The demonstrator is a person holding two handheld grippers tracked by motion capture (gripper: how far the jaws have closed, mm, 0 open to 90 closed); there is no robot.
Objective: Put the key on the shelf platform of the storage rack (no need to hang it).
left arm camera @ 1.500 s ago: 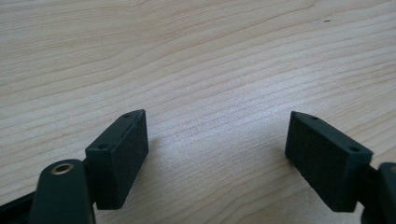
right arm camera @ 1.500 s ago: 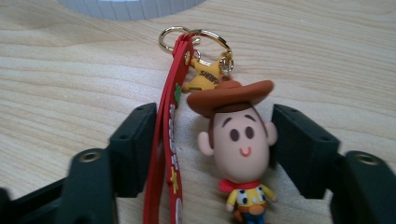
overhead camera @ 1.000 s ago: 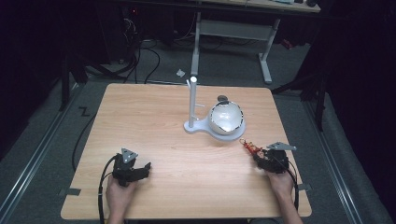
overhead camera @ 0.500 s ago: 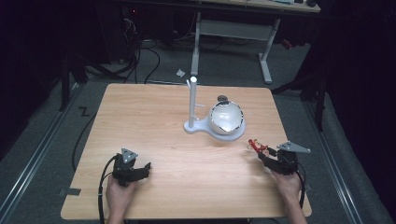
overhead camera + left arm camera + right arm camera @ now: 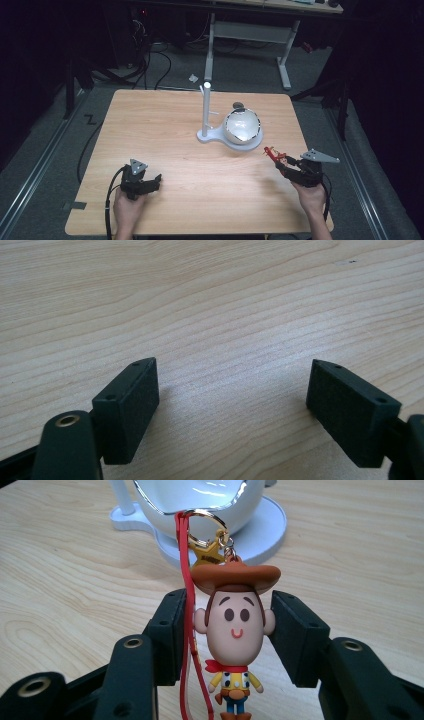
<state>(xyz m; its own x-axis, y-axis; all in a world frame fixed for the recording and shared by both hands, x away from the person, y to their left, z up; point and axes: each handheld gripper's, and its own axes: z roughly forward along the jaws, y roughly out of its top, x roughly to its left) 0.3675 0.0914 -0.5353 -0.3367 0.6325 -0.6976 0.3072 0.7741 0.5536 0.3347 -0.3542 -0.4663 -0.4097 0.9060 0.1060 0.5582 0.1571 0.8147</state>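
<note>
cowboy keychain clamped in the right gripper, above the tabletop

the right gripper [image 5: 278,161] sits at the right front of the tabletop [image 5: 165,130], its fingers [image 5: 172,630] pressed against both sides of the head of a small cowboy keychain [image 5: 234,630]; the figure stands upright between them, brown hat on top, with a gold ring [image 5: 205,527] and a red cord [image 5: 186,580] rising from the hat; in the high view the keychain [image 5: 272,154] shows as a red speck at the gripper's tip, near the white stand's base and clear of it; the white stand [image 5: 206,112] is at the middle of the tabletop with a round white bowl [image 5: 242,126] on its base; the left gripper [image 5: 156,179] rests at the left front, well apart from the rest, its fingers [image 5: 132,405] wide apart over bare wood with nothing between them
</note>
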